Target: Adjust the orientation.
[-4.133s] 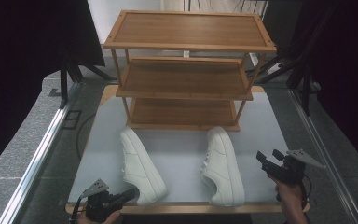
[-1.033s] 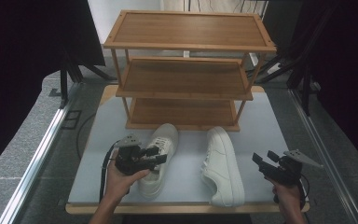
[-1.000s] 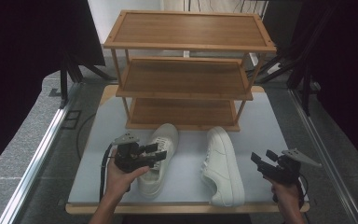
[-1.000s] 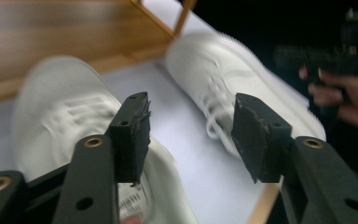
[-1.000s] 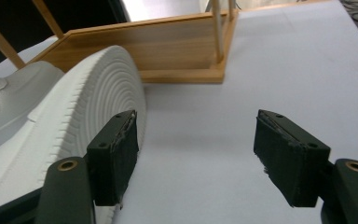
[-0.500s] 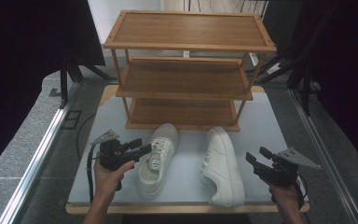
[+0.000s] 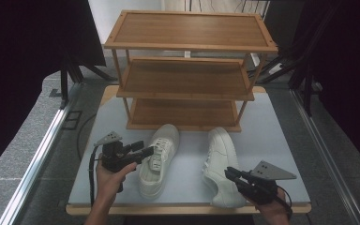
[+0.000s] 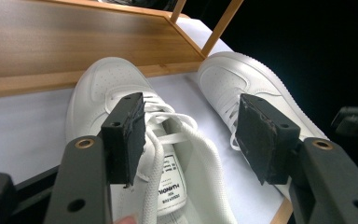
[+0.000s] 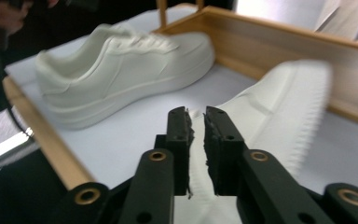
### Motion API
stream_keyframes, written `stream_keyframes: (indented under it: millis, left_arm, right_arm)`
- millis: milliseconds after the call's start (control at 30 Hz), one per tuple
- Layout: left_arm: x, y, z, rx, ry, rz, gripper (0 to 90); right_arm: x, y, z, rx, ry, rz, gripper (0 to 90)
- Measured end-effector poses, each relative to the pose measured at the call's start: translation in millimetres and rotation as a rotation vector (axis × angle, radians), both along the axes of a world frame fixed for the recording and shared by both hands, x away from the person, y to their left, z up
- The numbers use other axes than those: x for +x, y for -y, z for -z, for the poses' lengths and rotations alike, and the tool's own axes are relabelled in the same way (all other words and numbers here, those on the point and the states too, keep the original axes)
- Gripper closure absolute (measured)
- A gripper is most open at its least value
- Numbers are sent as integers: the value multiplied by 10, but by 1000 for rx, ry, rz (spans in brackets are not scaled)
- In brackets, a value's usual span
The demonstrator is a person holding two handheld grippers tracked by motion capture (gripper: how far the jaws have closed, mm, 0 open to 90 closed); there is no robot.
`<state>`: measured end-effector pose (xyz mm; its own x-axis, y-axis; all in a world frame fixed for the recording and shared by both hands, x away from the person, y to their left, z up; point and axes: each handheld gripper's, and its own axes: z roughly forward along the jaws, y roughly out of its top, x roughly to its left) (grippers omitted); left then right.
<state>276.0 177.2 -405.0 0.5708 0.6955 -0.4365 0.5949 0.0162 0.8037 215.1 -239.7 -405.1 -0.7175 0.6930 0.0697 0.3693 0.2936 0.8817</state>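
Note:
Two white sneakers lie on the white table in front of a wooden rack. My left gripper [image 7: 144,151] hangs open just left of the left shoe [image 7: 158,161], and its wide jaws frame the laces and tongue [image 8: 168,154] without touching. The left gripper [image 8: 191,135] also looks toward the right shoe [image 8: 242,79]. My right gripper [image 7: 230,174] is at the heel end of the right shoe [image 7: 220,159]. Its jaws have just been closing. In the right gripper view the right gripper [image 9: 196,126] pinches the shoe's white edge [image 9: 270,107], with the left shoe [image 9: 121,65] beyond.
A three-shelf wooden rack [image 7: 187,79] stands at the back of the table [image 7: 281,140], its bottom shelf just behind the shoes' toes. The table's wooden front edge [image 7: 187,208] runs close under both hands. Dark curtains and grey floor surround the table.
The right gripper moved left to the right shoe's heel end and its jaws closed on the shoe's edge. The left gripper drew back a little to the left of the left shoe, jaws open.

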Motion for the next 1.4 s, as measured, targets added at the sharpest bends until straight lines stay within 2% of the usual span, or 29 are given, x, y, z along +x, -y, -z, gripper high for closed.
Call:
stream_keyframes:
  millis: [100, 133, 200, 267, 367, 533, 633, 800, 900, 1000, 1033, 1067, 1100, 1133, 1167, 1200, 1267, 1300, 1333, 1367, 1400]
  left_arm:
    - [5, -17, 12, -6, -5, -2, 422]
    - [8, -28, 14, -6, -8, -4, 422]
    - [9, -29, 15, -6, -9, -5, 423]
    - [12, -27, 21, 0, -10, -4, 423]
    - [9, -24, 28, 3, -16, -1, 422]
    - [2, -37, 37, -1, -19, -4, 422]
    - [3, -47, 54, 1, -30, -11, 422]
    - [-3, -86, 81, -22, -47, -36, 422]
    - [-9, -86, 91, -27, -52, -38, 422]
    - [-12, -67, 96, -24, -51, -36, 422]
    - [-12, -67, 96, -24, -51, -36, 422]
    - [-15, -66, 95, -24, -50, -34, 422]
    - [-15, -66, 95, -24, -50, -34, 422]
    - [-18, -68, 94, -24, -50, -34, 422]
    - [-18, -70, 94, -25, -48, -36, 422]
    - [-16, -81, 96, -27, -49, -38, 422]
    - [-14, -84, 98, -29, -50, -40, 422]
    - [-11, -86, 101, -29, -51, -41, 422]
    - [-9, -85, 106, -30, -54, -41, 422]
    - [-9, -85, 106, -30, -54, -41, 422]
    - [-9, -80, 105, -32, -55, -40, 422]
  right_arm:
    - [-15, -73, 49, -25, -19, -21, 858]
    - [-22, -135, 105, -42, -39, -42, 892]
    - [-22, -165, 135, -48, -49, -52, 897]
    - [-22, -250, 232, -87, -72, -58, 899]
    - [-32, -335, 310, -104, -98, -84, 900]
    - [-52, -410, 360, -150, -92, -86, 900]
    - [-48, -387, 353, -143, -97, -85, 900]
    - [-12, -160, 293, -61, -116, -70, 900]
    - [-15, -81, 264, -37, -114, -46, 900]
    - [-26, 62, 214, -24, -96, 11, 900]
    - [-26, 62, 214, -24, -96, 11, 900]
    - [-10, 154, 207, -31, -83, 58, 900]
    - [-10, 154, 207, -31, -83, 58, 900]
    - [2, 214, 220, -41, -85, 92, 900]
    - [20, 306, 239, -22, -88, 136, 900]
    - [79, 544, 273, 44, -133, 174, 900]
    - [106, 762, 321, 24, -142, 240, 900]
    - [106, 762, 321, 24, -142, 240, 900]
    - [113, 949, 385, 82, -180, 243, 900]
    - [113, 949, 385, 82, -180, 243, 900]
    - [82, 1003, 397, 141, -183, 233, 900]
